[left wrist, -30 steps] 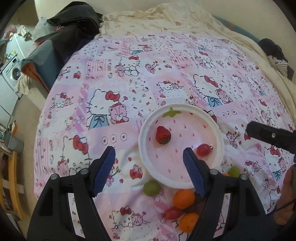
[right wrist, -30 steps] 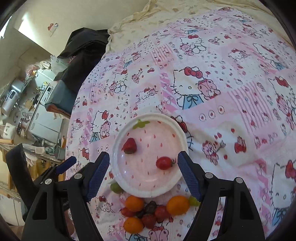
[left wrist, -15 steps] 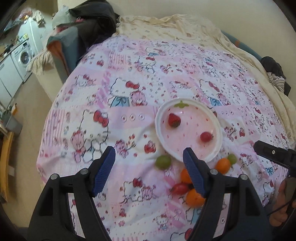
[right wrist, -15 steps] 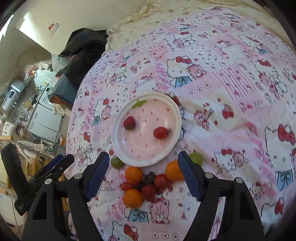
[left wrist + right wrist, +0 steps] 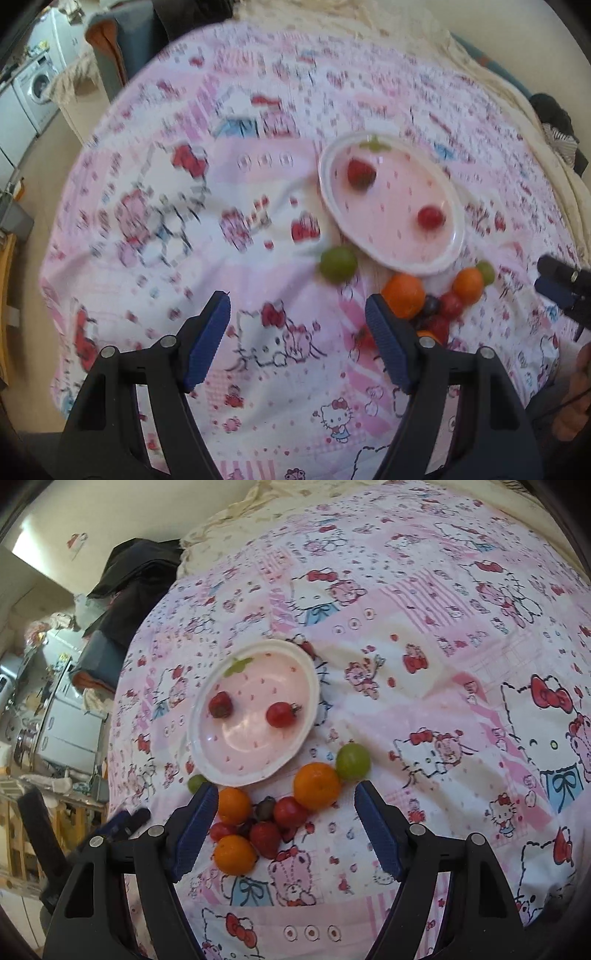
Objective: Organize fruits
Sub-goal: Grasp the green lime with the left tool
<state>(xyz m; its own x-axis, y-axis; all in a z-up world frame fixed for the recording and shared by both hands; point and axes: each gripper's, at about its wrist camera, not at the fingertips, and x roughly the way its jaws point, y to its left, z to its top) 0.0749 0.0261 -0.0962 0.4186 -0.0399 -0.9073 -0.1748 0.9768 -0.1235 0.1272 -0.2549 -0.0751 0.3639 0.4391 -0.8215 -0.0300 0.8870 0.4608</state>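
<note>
Both grippers are held with jaws spread wide and empty above a Hello Kitty bedsheet [image 5: 424, 701]. Loose fruits [image 5: 266, 819] are seen clustered between the right gripper [image 5: 282, 823] fingers; ahead lies a pink plate [image 5: 207, 753] bearing a strawberry [image 5: 220, 705] and tomato [image 5: 280, 714]. For the left gripper [image 5: 297, 334], both lie ahead-right.

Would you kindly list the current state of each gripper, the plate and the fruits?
left gripper: open, empty.
right gripper: open, empty, over the fruit pile.
plate: upright, holding two fruits.
strawberry: on plate.
cherry tomato: on plate.
fruit pile: on the bedsheet, beside plate.
</note>
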